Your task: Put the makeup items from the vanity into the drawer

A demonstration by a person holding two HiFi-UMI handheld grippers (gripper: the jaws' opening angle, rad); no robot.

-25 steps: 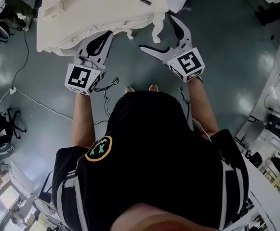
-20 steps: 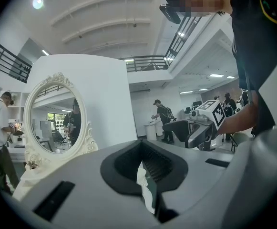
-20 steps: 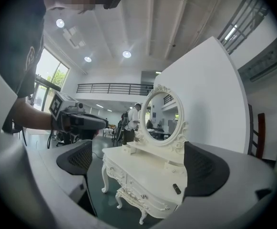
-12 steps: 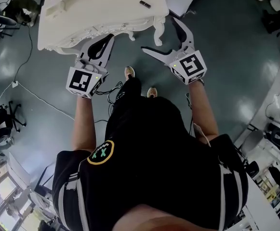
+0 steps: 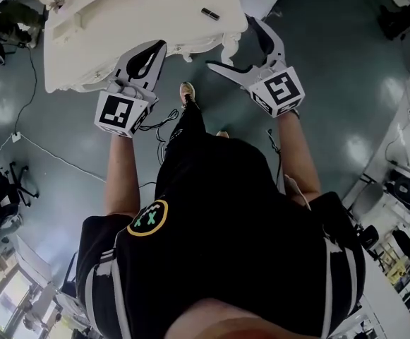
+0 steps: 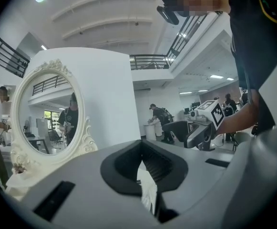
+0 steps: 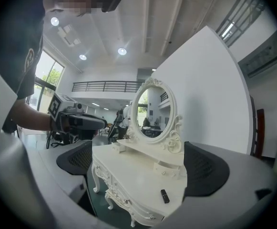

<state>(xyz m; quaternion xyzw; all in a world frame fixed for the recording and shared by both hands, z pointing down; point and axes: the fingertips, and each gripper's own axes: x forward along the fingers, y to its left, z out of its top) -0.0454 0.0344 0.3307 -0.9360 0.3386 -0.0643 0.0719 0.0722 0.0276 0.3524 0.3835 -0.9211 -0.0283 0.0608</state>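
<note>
Two grippers sit at the near edge of the white vanity (image 5: 120, 27), which fills the upper left of the head view. Compared with a second ago it takes up more of the frame, and both tools are closer to its edge. One foot (image 5: 187, 94) is now stepped forward at centre frame, where before both feet were level.

The left gripper (image 5: 161, 46) has its jaws pressed together with nothing between them. The right gripper (image 5: 231, 44) is spread wide and empty, with the vanity's near corner framed between its pads (image 7: 202, 168).

The one makeup item visible is a small dark stick (image 5: 209, 13), possibly lipstick. It lies flat on the vanity top near the right corner, at the top centre of the head view, apart from both tools.

The oval mirror (image 7: 150, 106) stands upright at the back of the vanity.

For writing, there are only the square markers on the cubes and a yellow-ringed emblem (image 5: 146, 217) on the black shirt; no letters are legible.
</note>
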